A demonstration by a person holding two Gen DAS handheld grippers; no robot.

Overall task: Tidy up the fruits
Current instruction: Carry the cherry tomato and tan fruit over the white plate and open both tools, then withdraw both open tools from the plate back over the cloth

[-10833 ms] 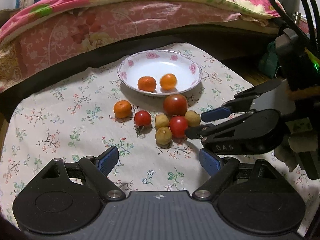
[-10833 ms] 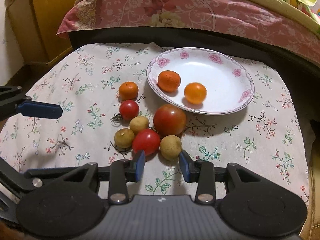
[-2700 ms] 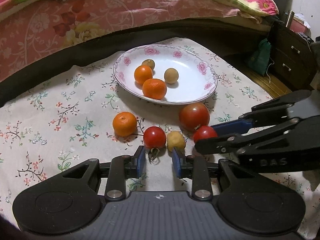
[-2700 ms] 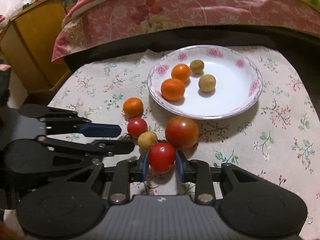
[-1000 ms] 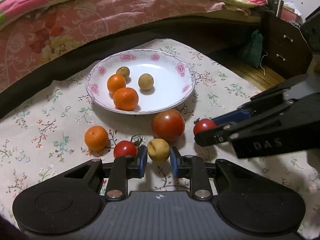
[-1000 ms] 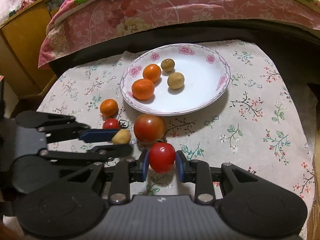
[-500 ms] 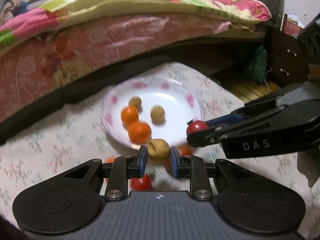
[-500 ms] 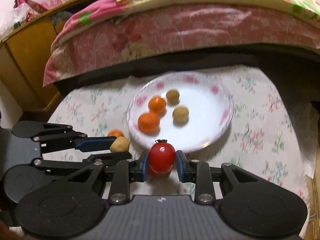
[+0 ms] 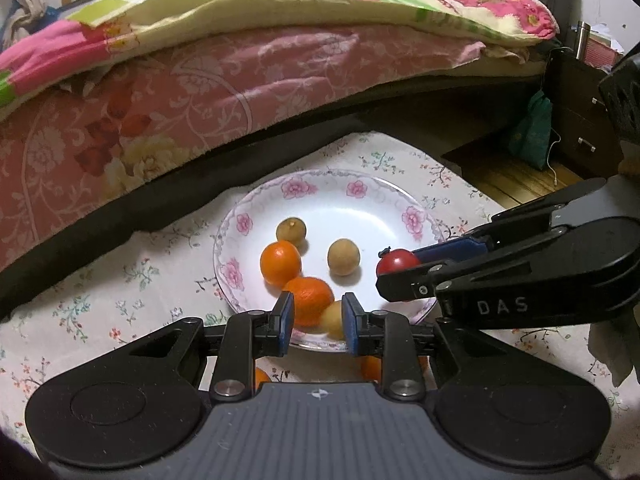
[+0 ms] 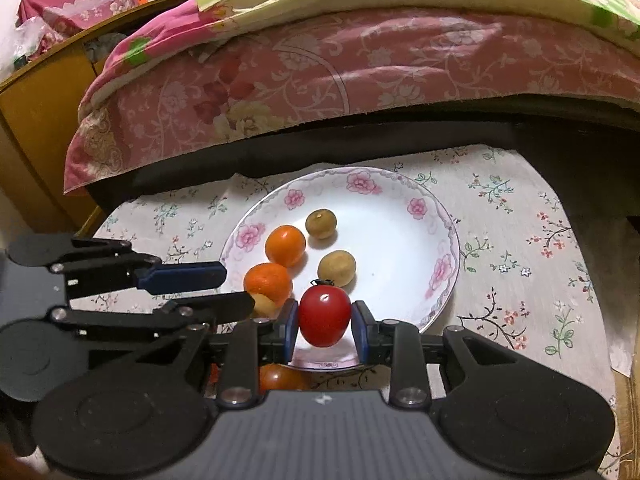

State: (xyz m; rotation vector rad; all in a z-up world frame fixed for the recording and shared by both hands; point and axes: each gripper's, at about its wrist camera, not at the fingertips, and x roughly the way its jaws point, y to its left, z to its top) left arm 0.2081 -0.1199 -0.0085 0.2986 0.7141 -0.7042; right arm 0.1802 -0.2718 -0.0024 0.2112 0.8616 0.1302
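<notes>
A white plate [image 9: 384, 208] with pink flowers holds two oranges [image 9: 280, 262] and two tan longans [image 9: 343, 257]. My left gripper [image 9: 316, 322] hovers over the plate's near rim with its jaws apart; a third tan longan [image 9: 333, 320] sits loose against the right pad, next to an orange [image 9: 308, 300]. My right gripper [image 10: 325, 330] is shut on a red tomato [image 10: 324, 314] above the plate's [image 10: 404, 240] near edge. In the left wrist view the right gripper [image 9: 394, 270] and tomato [image 9: 396, 261] show at right.
The plate stands on a floral cloth [image 10: 520, 264] beside a bed with pink covers [image 10: 360, 72]. A large tomato [image 10: 280, 376] and an orange [image 9: 260, 376] lie on the cloth below the grippers. A dark cabinet [image 9: 580, 120] stands at right.
Both grippers have moved forward over the plate with their fruit. The left jaws have widened and the longan now sits loose between them.
</notes>
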